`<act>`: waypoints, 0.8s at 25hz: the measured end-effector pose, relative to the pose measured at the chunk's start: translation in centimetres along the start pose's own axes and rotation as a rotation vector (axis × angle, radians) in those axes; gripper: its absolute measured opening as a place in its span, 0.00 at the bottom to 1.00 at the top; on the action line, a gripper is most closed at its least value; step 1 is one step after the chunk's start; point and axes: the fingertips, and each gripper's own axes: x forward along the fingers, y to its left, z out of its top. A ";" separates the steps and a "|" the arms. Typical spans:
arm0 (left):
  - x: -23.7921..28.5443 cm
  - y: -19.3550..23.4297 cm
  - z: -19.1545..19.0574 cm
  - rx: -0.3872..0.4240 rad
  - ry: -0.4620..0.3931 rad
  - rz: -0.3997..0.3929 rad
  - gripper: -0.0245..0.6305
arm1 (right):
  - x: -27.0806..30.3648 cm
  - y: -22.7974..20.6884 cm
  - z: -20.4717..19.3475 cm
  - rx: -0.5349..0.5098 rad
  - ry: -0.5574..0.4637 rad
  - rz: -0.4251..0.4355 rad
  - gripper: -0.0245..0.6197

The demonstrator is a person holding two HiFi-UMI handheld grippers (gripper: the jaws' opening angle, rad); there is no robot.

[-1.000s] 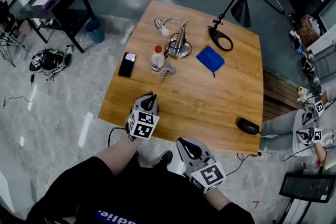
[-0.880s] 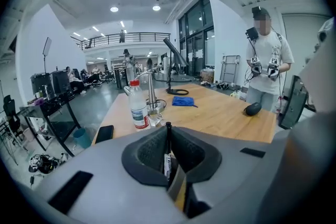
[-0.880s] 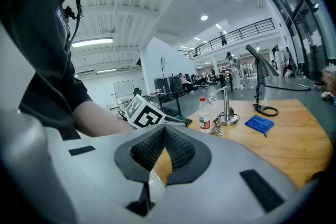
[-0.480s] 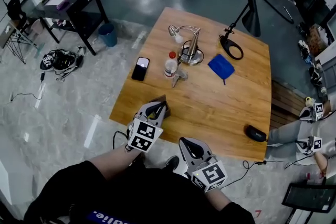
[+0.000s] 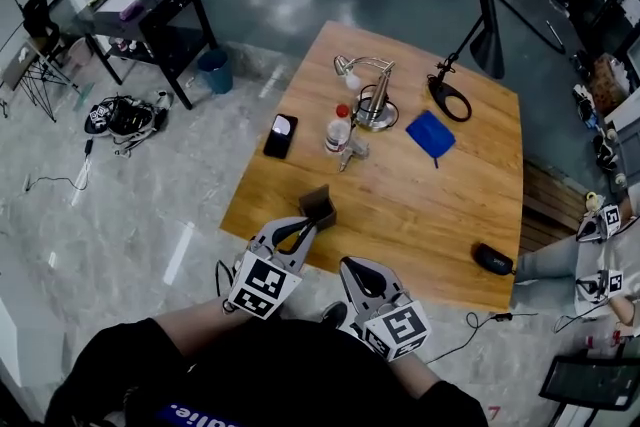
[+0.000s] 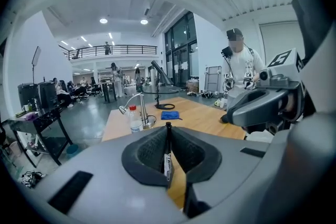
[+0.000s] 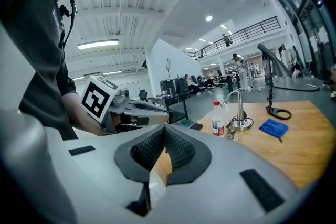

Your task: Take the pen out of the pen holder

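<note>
Wooden table [image 5: 420, 205] carries the dark holder [image 5: 318, 206] close to its near edge. Just short of the holder hangs the left gripper [image 5: 296, 233], its jaws clamped on a black pen [image 6: 167, 157] with a white label that lies along the seam where the pads meet. The left gripper view shows no holder around the pen, so I judge the pen clear of it and the removal as good as done. The right gripper [image 7: 165, 134] sits beside the left, off the table edge, its jaws pressed together with nothing between them. The next move probably calls for carrying the pen to a bare patch of table, away from the bottle [image 5: 338, 129] and phone [image 5: 281, 135], with the grip kept firm until the pen rests flat.
</note>
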 end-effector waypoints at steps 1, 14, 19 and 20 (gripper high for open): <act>-0.5 -0.1 0.1 0.001 -0.005 -0.003 0.09 | 0.2 0.1 0.0 -0.002 0.003 -0.003 0.05; -4.6 -1.8 0.5 -0.025 -0.045 -0.043 0.09 | 1.1 1.7 0.3 -0.019 0.002 -0.004 0.05; -5.0 -2.0 0.7 -0.025 -0.056 -0.044 0.09 | 1.0 2.1 0.3 -0.031 0.001 0.000 0.05; -5.0 -2.0 0.8 -0.025 -0.058 -0.044 0.09 | 1.0 2.1 0.4 -0.034 0.002 0.002 0.05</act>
